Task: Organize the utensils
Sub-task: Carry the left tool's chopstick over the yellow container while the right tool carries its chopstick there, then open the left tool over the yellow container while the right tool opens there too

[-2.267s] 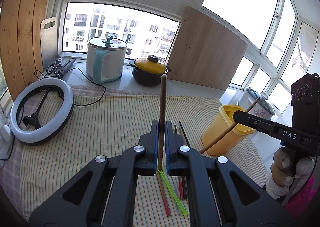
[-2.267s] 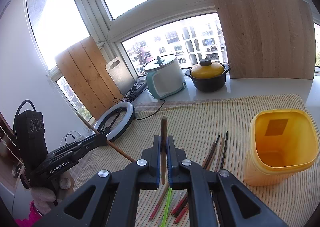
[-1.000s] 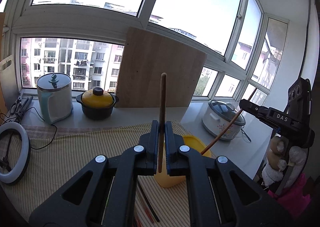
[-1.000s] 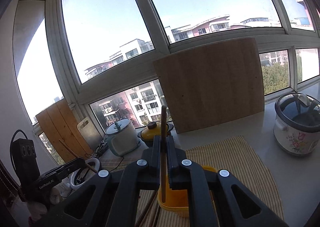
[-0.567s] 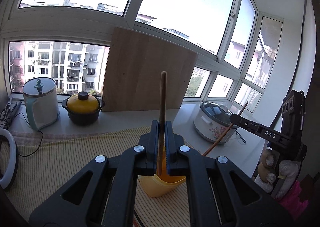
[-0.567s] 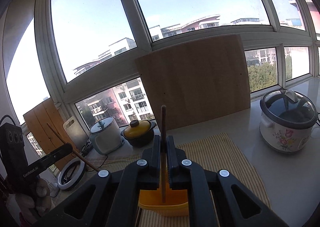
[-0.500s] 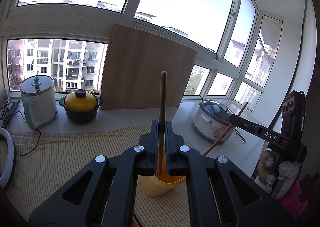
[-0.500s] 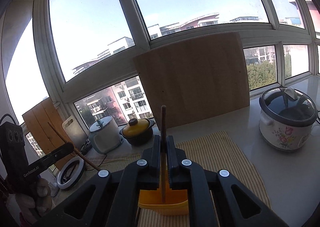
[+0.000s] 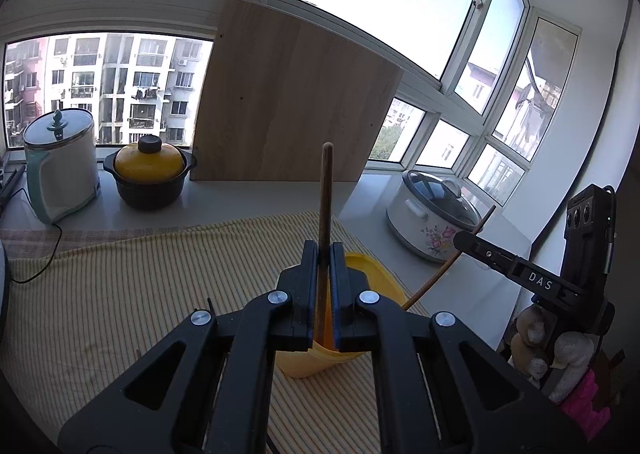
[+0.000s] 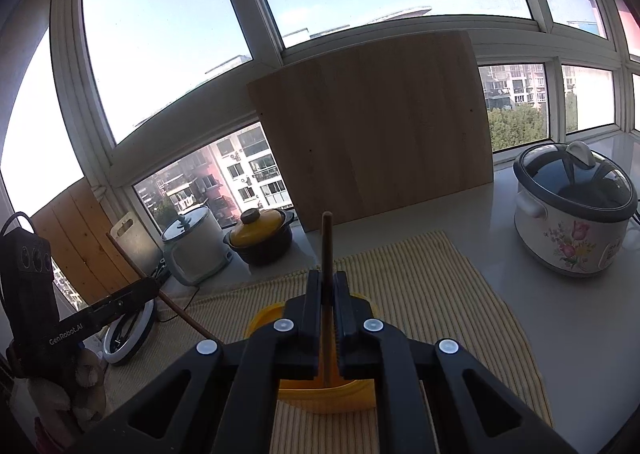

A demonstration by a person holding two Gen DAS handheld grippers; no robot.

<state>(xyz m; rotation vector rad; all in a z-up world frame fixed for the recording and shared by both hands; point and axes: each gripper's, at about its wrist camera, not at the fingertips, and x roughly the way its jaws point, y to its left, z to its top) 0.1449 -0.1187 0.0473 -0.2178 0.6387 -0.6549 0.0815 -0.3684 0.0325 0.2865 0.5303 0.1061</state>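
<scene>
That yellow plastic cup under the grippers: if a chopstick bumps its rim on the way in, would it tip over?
Possibly. The yellow plastic cup looks thin-walled and tall for its base, so probably light and tippable. It stands on a ribbed striped cloth, which likely resists sliding. Both grippers hold stiff brown chopsticks.

Striped cloth (image 9: 120,294) left of the yellow bin (image 9: 376,278) lies bare and passable. Far side is blocked by the leaning wooden board (image 9: 292,101), casserole (image 9: 150,177) and kettle (image 9: 60,165); the rice cooker (image 10: 572,213) stands right.

White counter (image 9: 248,209), striped cloth (image 9: 120,294), pots
</scene>
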